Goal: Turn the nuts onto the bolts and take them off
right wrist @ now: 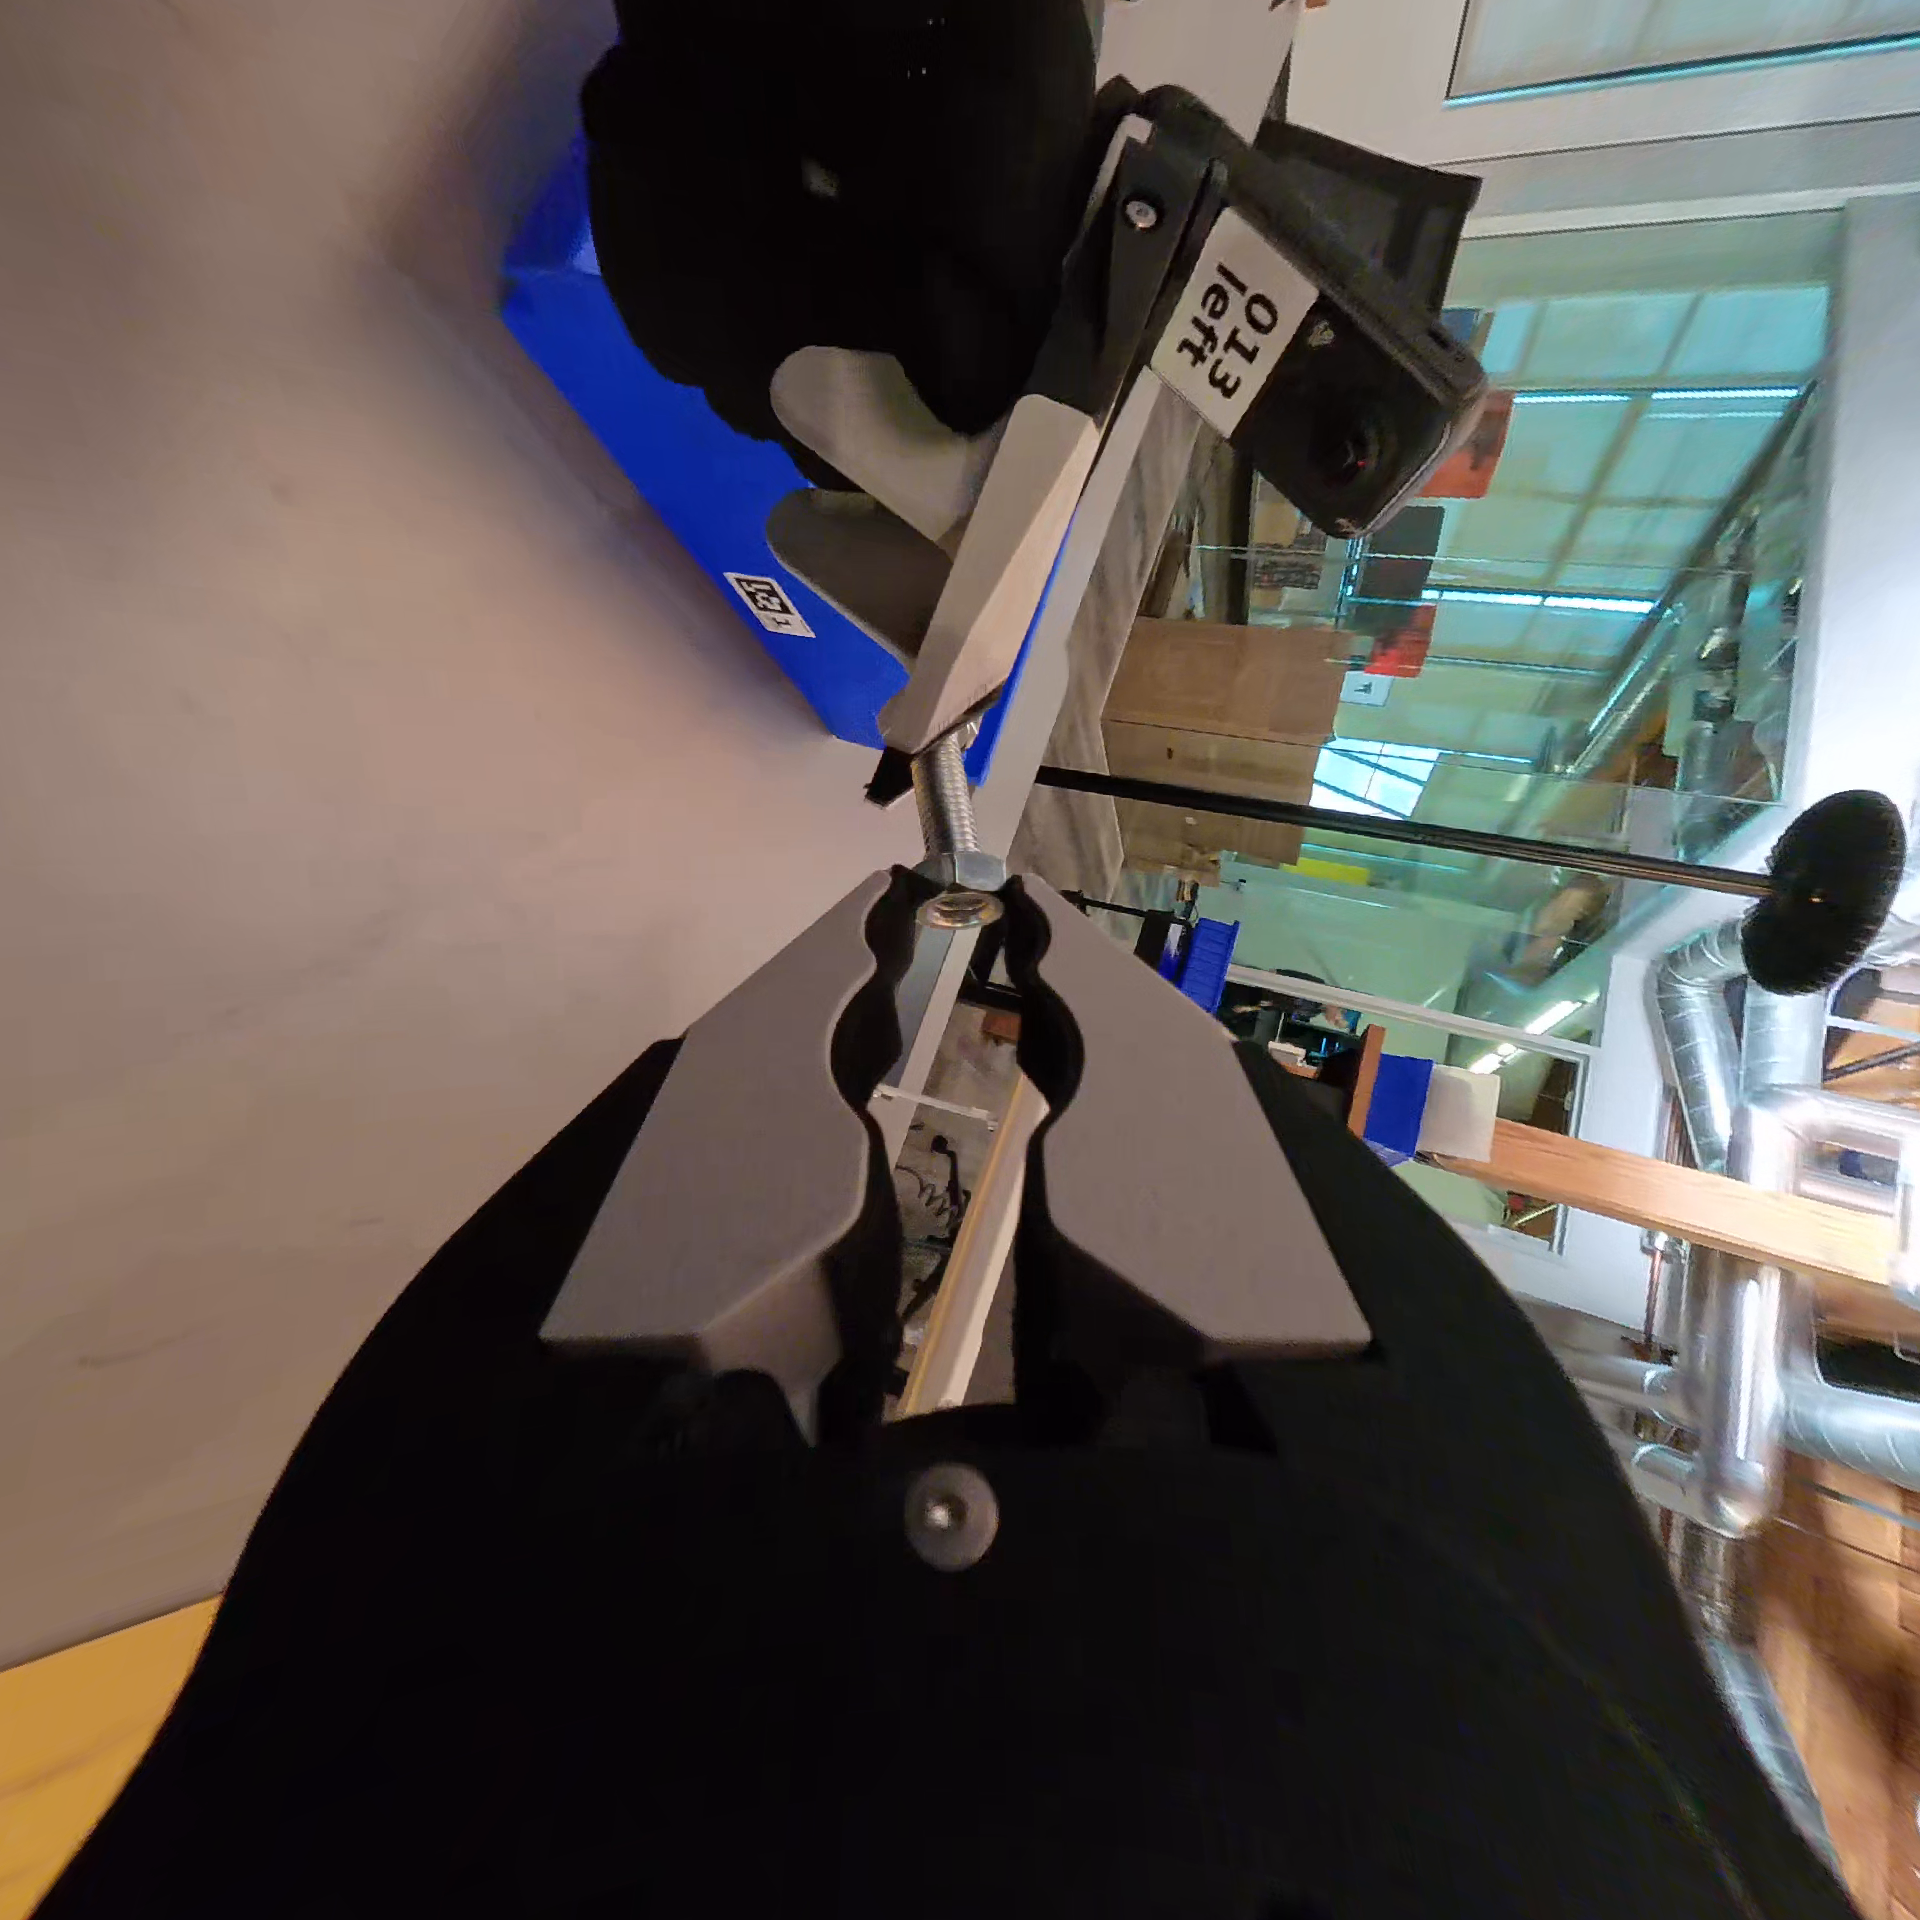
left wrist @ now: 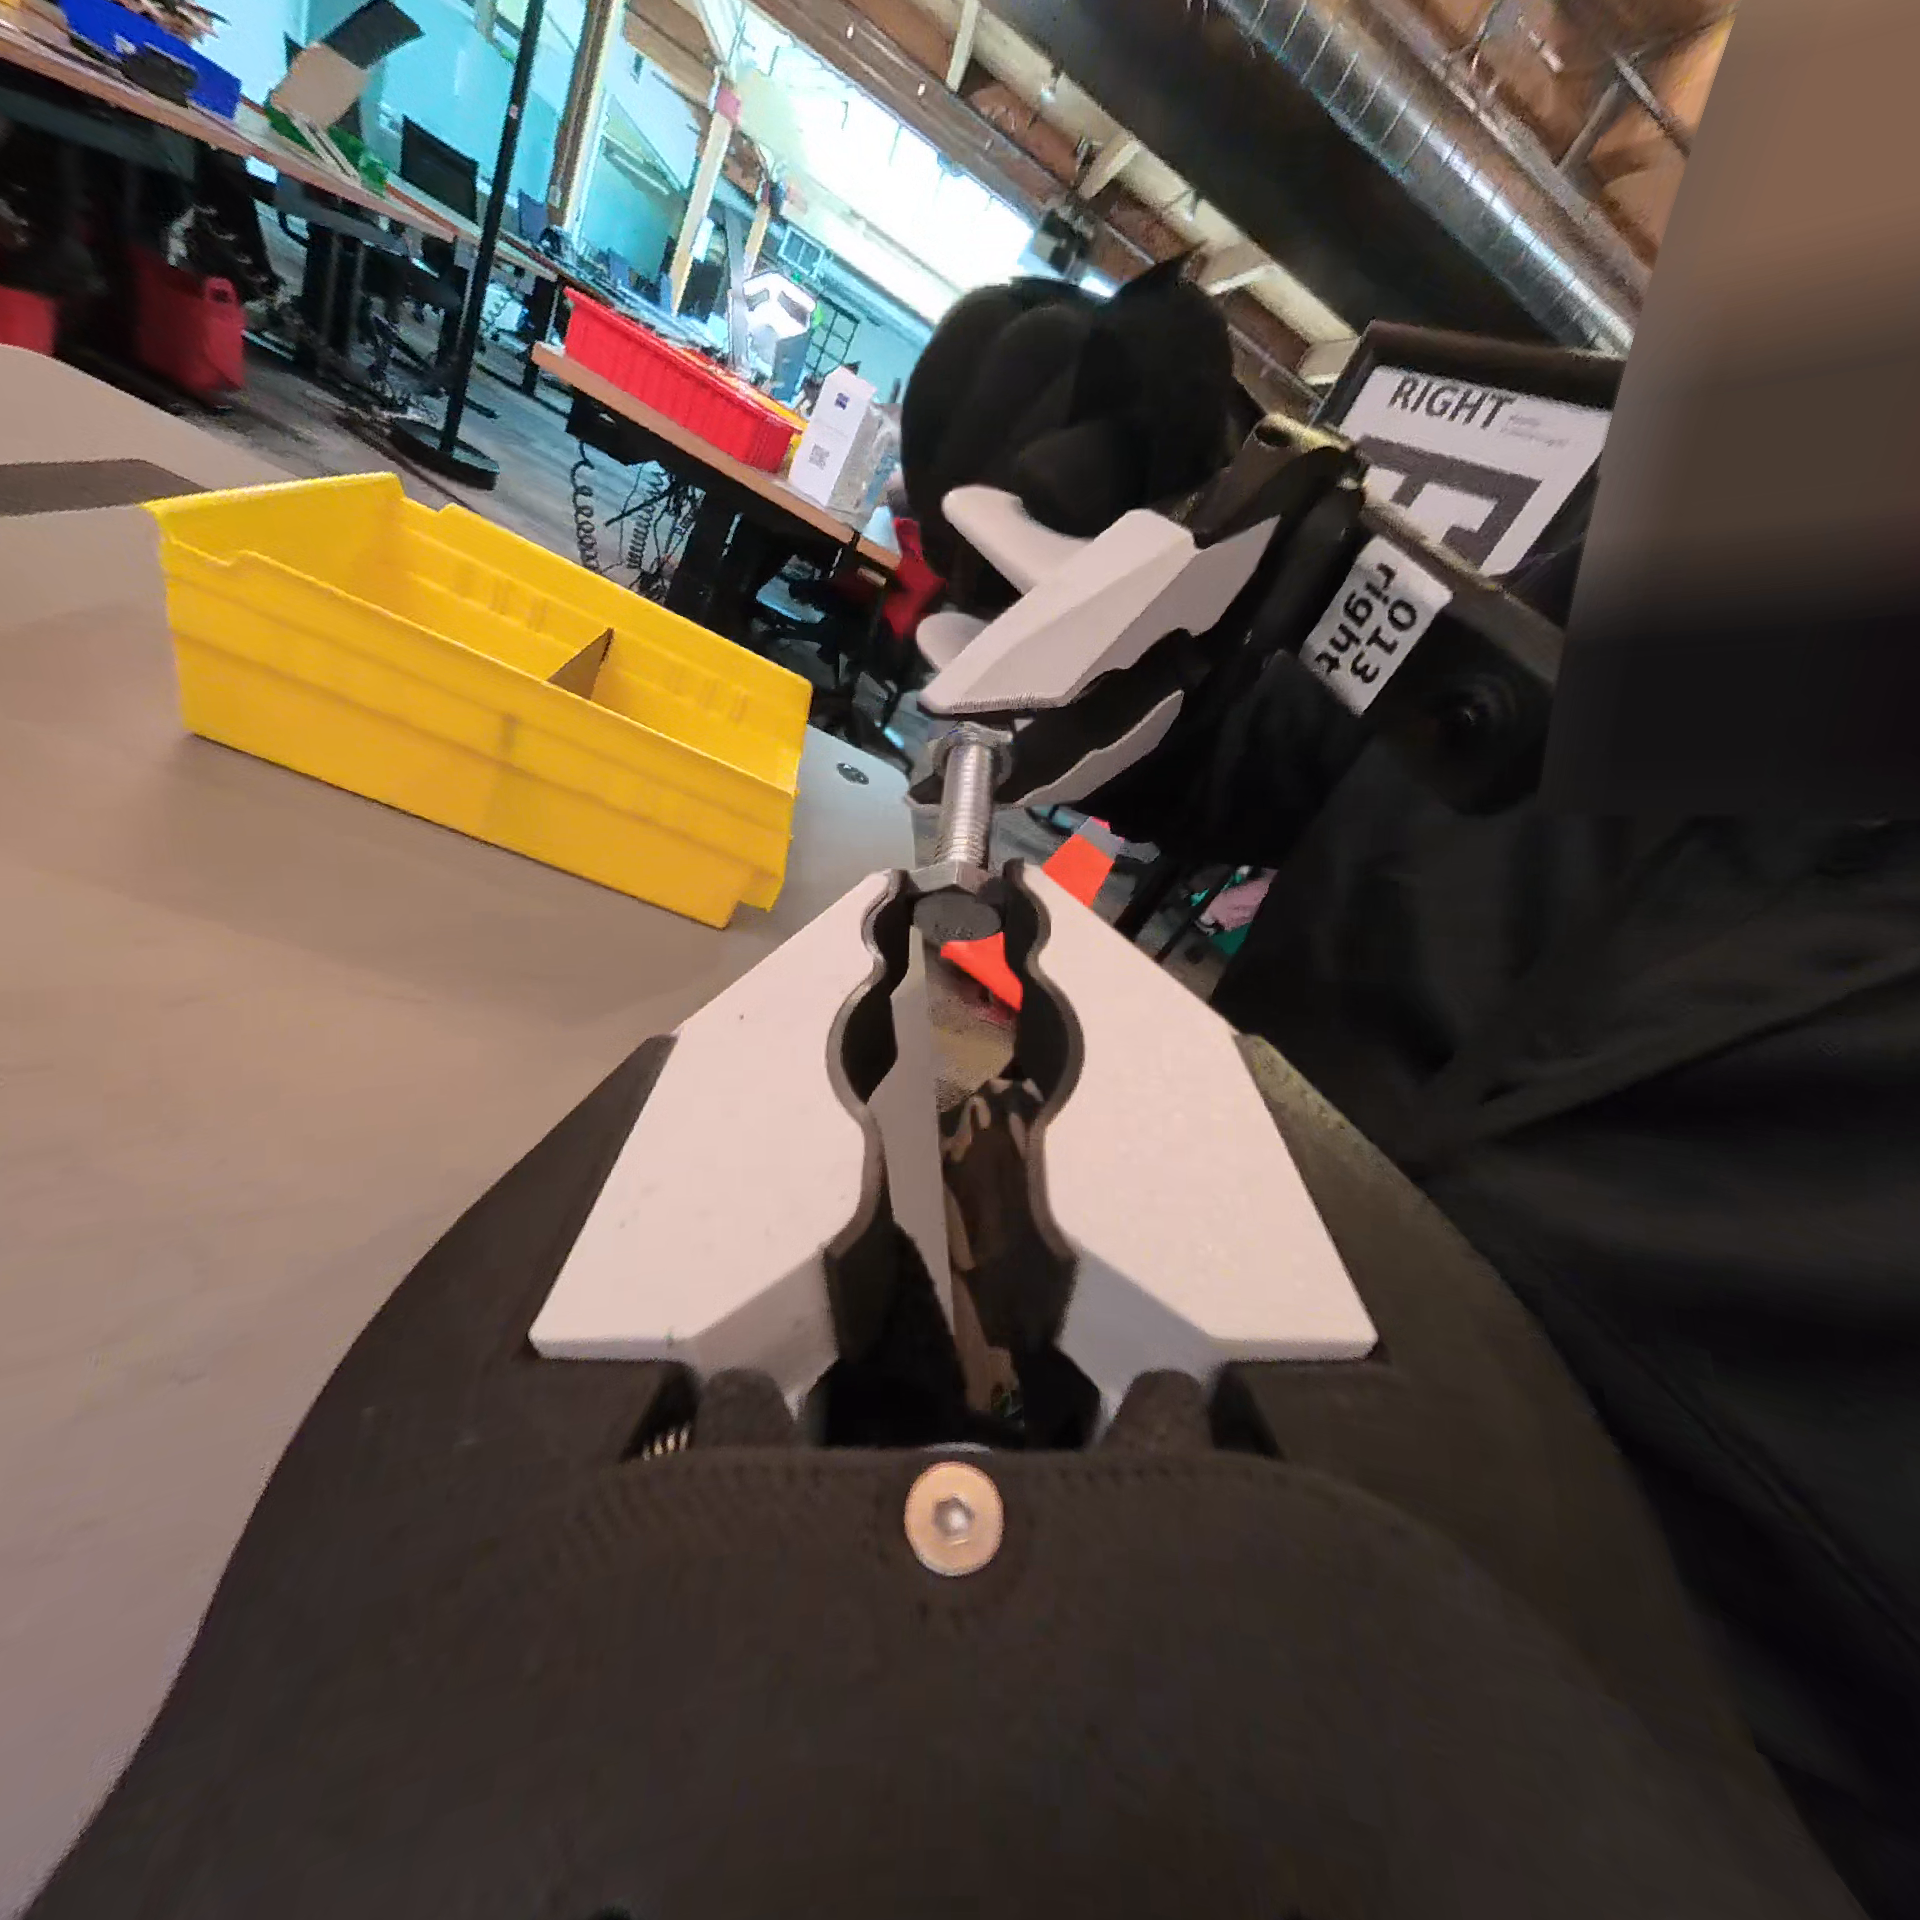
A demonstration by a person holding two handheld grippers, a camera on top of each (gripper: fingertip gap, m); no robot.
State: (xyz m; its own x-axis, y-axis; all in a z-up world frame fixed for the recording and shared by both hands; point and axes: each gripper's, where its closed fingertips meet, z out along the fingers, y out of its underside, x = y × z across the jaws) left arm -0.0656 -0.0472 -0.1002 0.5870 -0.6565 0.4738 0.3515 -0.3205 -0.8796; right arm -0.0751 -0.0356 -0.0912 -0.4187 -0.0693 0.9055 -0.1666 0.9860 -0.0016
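Together, one bolt (left wrist: 961,808) is held in the air between both grippers, off the table's (left wrist: 312,1039) edge.

At its hex head, the bolt is clamped by the tips of the left gripper (left wrist: 954,896), whose white fingers (left wrist: 748,1143) are drawn close around it. At the far end of the threaded shaft, a nut (right wrist: 961,904) is pinched by the right gripper (right wrist: 958,891), seen end-on in the right wrist view with the shaft running away toward the left gripper. Each gripper is held by a black-gloved hand (left wrist: 1060,416). A yellow bin (left wrist: 468,675) is seen resting on the grey table, left of the bolt and well apart from it. A blue bin (right wrist: 665,499) lies behind the left gripper in the right wrist view.
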